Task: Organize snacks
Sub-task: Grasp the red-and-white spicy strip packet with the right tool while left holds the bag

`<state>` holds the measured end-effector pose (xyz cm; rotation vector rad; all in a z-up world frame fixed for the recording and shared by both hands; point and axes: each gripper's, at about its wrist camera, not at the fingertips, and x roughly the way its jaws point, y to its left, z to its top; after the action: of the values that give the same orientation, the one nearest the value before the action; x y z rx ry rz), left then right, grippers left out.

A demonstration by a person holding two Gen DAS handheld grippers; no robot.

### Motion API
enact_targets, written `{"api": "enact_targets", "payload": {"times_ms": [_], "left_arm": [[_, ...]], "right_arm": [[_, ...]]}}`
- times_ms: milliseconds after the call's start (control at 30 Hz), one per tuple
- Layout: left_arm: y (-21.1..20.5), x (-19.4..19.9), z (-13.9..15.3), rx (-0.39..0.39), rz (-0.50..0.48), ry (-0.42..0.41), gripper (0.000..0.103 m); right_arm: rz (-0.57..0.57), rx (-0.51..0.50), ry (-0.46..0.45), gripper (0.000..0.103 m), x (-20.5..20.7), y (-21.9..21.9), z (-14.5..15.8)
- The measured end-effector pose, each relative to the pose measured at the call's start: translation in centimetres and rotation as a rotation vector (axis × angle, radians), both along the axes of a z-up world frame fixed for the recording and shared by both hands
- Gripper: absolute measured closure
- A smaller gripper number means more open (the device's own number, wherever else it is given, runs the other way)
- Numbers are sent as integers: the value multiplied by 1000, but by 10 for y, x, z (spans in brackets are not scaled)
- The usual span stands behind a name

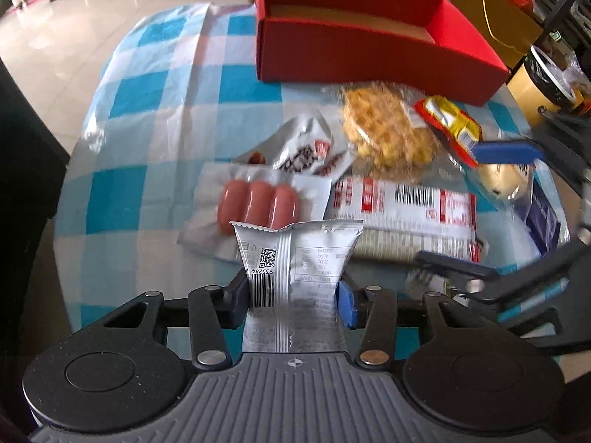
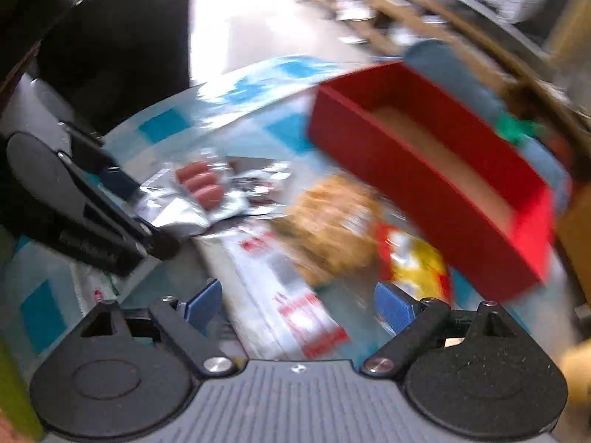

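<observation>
My left gripper point(image 1: 295, 295) is shut on a silver snack packet point(image 1: 295, 251), which stands upright between the pads, barcode side facing me. Behind it on the cloth lie a vacuum pack of pink sausages point(image 1: 258, 203), a long white-and-red packet point(image 1: 402, 203), a bagged waffle point(image 1: 388, 129) and a yellow-and-red packet point(image 1: 450, 122). The open red box point(image 1: 369, 48) holds nothing and sits at the far side. My right gripper point(image 2: 299, 304) is open just above the white-and-red packet point(image 2: 295, 313), with the waffle point(image 2: 332, 229) and red box point(image 2: 424, 184) beyond; that view is blurred.
A blue-and-white checked cloth point(image 1: 166, 110) covers the round table, whose edge curves off at the left. A small black-and-white packet point(image 1: 306, 147), a bagged bun point(image 1: 502, 181) and a dark blue packet point(image 1: 543, 217) also lie there. Cardboard boxes point(image 1: 491, 11) and a bin point(image 1: 546, 74) stand behind.
</observation>
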<state>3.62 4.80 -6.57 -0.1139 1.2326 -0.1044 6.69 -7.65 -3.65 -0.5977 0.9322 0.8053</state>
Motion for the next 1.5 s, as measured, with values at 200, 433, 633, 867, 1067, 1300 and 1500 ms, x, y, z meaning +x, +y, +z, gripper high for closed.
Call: {"api": "enact_targets", "payload": {"times_ms": [200,433,633,867,1067,1300,1500], "left_arm": [[10,-5,-4,-13,7,40,21],[-1,-18,-10,70,-66,57,17],[10,-23,-22,98,18,101,29],[19,-29,-17,96,59,82,42],[17,-33,-17,103,25,56,43],[19,-36,-18,82,19,61,29],[16,-39,-20,96,9,78,19]], "right_arm": [[131,-97,76,14,11,27,-29],[31,-112,134,2,26,20,-42],[0,-121,82,23,15,24,-32],[-120,-54,132,57,-6,12,-6],[-226,31,208,84,-31,-1,-2],[-193,8,81,45,-34,4,12],[78,-204,-26,17,-30,42,-11]]}}
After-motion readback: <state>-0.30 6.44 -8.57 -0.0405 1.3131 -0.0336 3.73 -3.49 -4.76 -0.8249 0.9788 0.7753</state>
